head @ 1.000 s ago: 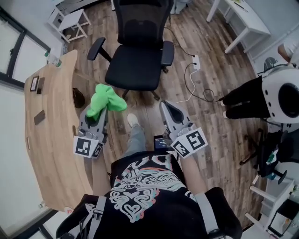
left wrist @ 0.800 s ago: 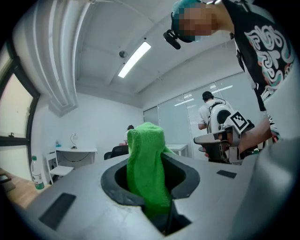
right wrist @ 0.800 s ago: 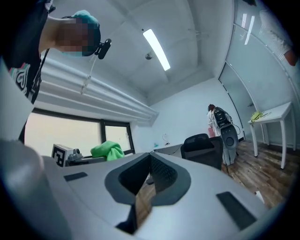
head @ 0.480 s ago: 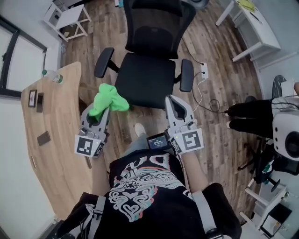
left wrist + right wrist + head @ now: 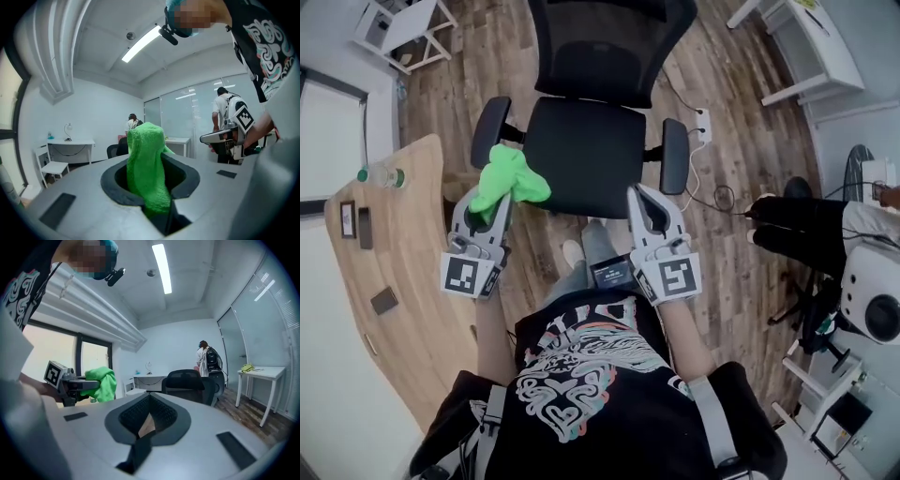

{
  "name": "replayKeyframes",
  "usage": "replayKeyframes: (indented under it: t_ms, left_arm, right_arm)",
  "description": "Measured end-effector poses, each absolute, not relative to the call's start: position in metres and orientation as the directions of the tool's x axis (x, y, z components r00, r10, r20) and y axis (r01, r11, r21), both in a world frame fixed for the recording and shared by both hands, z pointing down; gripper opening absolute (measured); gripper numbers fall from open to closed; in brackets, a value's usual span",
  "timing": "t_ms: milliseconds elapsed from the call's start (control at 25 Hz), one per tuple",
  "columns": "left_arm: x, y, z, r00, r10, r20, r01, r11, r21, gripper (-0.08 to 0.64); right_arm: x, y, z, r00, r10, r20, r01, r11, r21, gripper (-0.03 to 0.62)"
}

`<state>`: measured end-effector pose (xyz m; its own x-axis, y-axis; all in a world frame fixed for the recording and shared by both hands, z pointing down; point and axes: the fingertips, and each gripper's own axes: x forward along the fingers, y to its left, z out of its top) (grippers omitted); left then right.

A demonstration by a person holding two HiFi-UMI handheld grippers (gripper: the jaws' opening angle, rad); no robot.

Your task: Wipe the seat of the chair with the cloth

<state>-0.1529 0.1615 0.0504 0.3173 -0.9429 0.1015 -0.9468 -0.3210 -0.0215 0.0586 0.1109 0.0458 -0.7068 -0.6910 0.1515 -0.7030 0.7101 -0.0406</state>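
Left claw (image 5: 157, 208) is clamped on the green cloth (image 5: 512, 178), which bunches over its 2 jaws and hides their tips in the head view. The cloth hangs beside an armrest (image 5: 490, 131), at the chair seat's (image 5: 581, 155) front corner. Right claw (image 5: 643, 199) is closed and empty, near the seat's front edge.

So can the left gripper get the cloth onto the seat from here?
Probably yes. The left gripper holds the cloth close to the seat's front corner; the seat is bare, and only the armrest stands beside the path.
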Motion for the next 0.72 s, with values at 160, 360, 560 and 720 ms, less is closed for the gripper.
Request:
replayKeyframes:
  t_ms: [160, 360, 560, 720]
  left_arm:
    - [-0.162, 0.124, 0.061, 0.313, -0.938, 0.149, -0.949, -0.316, 0.005, 0.097]
    - [-0.167, 0.074, 0.09, 0.322, -0.921, 0.218, -0.945, -0.326, 0.018, 0.098]
    - [-0.167, 0.032, 0.12, 0.315, -0.919, 0.238, -0.947, -0.322, 0.011, 0.098]
    - [-0.164, 0.013, 0.142, 0.33, -0.902, 0.279, -0.942, -0.332, 0.042, 0.098]
  right_arm:
    - [0.039, 0.066, 0.054, -0.728, -0.664, 0.173, -0.676, 0.737, -0.017, 0.003]
    - [0.029, 0.015, 0.08, -0.744, -0.623, 0.243, -0.643, 0.766, -0.004, 0.003]
    - [0.042, -0.027, 0.119, -0.723, -0.623, 0.298, -0.657, 0.753, -0.02, 0.002]
    - [0.043, -0.043, 0.14, -0.711, -0.626, 0.319, -0.67, 0.741, -0.038, 0.002]
